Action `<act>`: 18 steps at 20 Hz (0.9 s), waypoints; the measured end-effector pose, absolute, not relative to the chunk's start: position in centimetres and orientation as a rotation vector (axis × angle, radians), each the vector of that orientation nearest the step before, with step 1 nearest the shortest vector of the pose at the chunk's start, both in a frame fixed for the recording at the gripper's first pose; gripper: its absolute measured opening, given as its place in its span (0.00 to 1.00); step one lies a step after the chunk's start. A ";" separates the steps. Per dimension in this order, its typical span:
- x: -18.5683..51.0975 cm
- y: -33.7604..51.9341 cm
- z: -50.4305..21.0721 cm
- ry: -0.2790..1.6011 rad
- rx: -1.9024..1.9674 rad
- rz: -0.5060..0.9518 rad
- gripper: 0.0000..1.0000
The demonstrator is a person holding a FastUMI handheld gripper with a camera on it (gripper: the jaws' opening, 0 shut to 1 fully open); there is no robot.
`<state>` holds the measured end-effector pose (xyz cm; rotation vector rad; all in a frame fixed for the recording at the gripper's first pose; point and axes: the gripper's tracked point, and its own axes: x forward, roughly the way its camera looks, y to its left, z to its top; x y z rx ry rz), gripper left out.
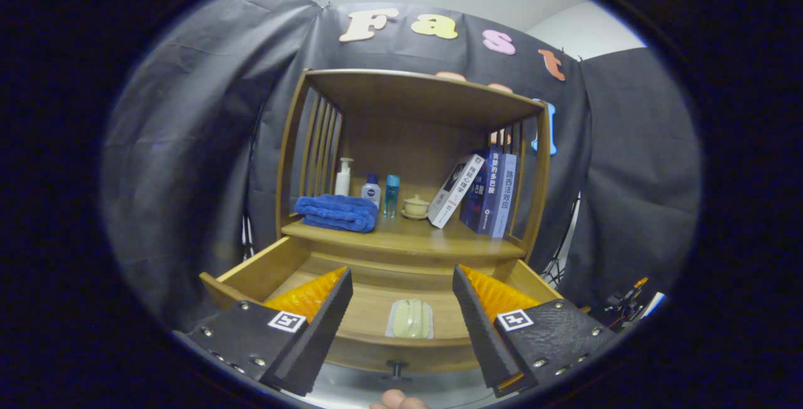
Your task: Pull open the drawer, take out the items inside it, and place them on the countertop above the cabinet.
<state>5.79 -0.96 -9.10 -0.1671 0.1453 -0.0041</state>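
Drawer (263,271): pulled open, top unobstructed.
Gripper (401,315): fingers spread, nothing between, above the drawer.
Surface (408,236): middle free; towel (337,212) left, books (483,192) right.

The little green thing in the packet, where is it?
In the gripper view, the green packet lies inside the open drawer, near its front wall, between the open hand-held gripper's fingers and below the shelf with the blue towel.

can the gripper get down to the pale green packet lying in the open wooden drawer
Probably yes. The open wooden drawer is pulled out, the pale green packet lies uncovered between the spread fingers of the gripper, and nothing sits over it.
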 end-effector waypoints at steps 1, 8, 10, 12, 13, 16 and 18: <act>7.1 -1.5 -9.8 0.194 -0.164 -0.017 0.95; 14.1 -4.2 -18.6 0.614 -0.133 -0.008 0.96; 14.4 -4.4 -21.6 0.742 -0.110 0.003 0.96; 14.6 -4.9 -23.1 0.803 -0.130 -0.007 0.90; 15.2 -5.1 -23.5 0.810 -0.140 -0.015 0.88; 15.0 -4.9 -25.2 0.885 -0.127 0.001 0.68; 14.6 -3.7 -25.8 0.930 -0.084 0.019 0.36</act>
